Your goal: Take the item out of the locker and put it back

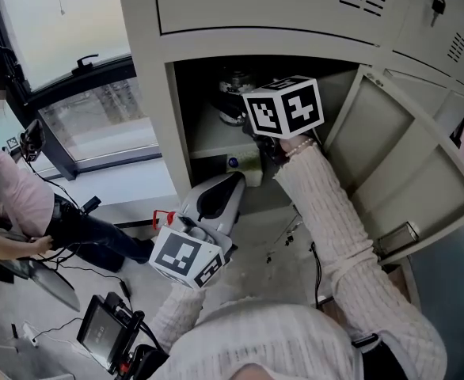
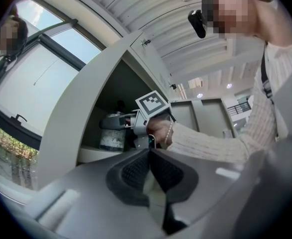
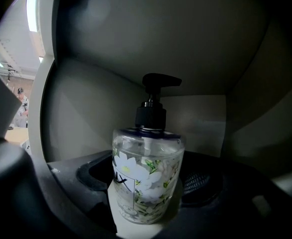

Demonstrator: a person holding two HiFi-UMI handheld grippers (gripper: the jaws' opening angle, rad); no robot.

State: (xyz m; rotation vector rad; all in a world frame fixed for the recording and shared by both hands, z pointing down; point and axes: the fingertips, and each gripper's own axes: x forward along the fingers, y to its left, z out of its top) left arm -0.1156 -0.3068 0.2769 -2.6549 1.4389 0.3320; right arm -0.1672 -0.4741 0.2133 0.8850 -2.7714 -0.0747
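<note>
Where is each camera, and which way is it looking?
Head view: on the person's head, looking steeply down at the open locker; both sleeves, left hand-held gripper and right hand-held gripper show.
Left gripper view: on that gripper, looking up along its shut jaws into the locker; the right hand shows.
Right gripper view: inside the locker, facing the soap bottle held between its own jaws.
Shared: the first two both show the right hand-held gripper's marker cube.
</note>
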